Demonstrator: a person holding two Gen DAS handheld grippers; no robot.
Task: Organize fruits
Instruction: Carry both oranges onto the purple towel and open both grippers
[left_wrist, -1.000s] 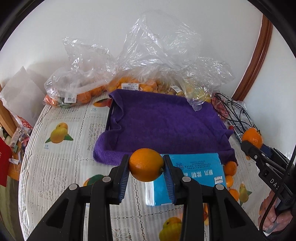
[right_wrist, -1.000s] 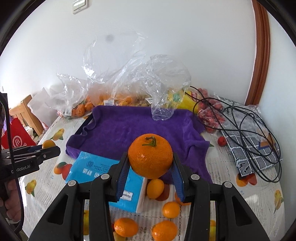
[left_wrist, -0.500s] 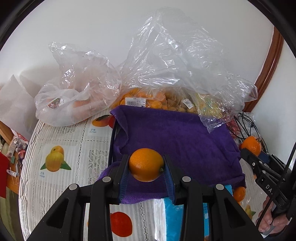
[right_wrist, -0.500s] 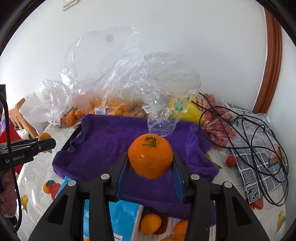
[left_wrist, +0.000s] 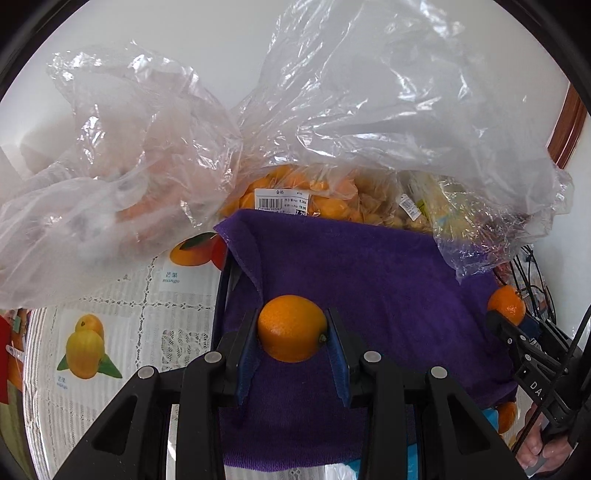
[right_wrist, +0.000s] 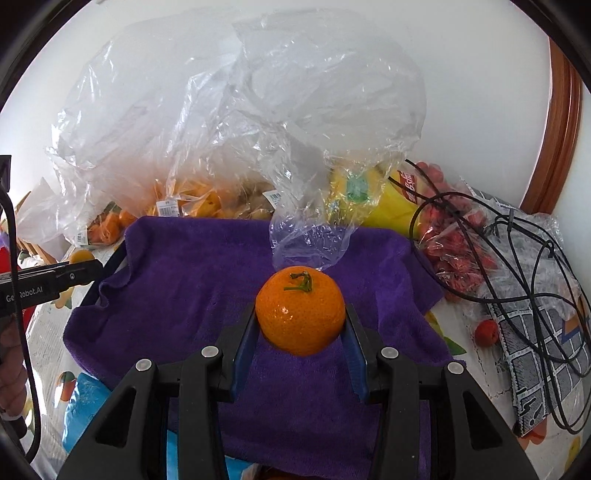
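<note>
My left gripper (left_wrist: 291, 332) is shut on a small smooth orange (left_wrist: 291, 328) and holds it over the near left part of a purple towel (left_wrist: 369, 273) that covers a dark tray. My right gripper (right_wrist: 300, 325) is shut on a larger mandarin (right_wrist: 300, 310) with a green stem, over the middle of the same towel (right_wrist: 192, 269). The right gripper and its mandarin (left_wrist: 506, 305) show at the right edge of the left wrist view. The left gripper (right_wrist: 79, 266) shows at the left of the right wrist view.
Clear plastic bags of oranges (left_wrist: 295, 184) and other fruit (right_wrist: 207, 199) stand behind the towel against the wall. A bag of red fruit (right_wrist: 454, 254), black cables (right_wrist: 524, 258) and a yellow packet (right_wrist: 391, 206) lie to the right. A blue pack (right_wrist: 85, 398) lies in front.
Both grippers have moved forward with their fruit, from over the blue pack to over the purple towel. The bags now look nearer and larger.
</note>
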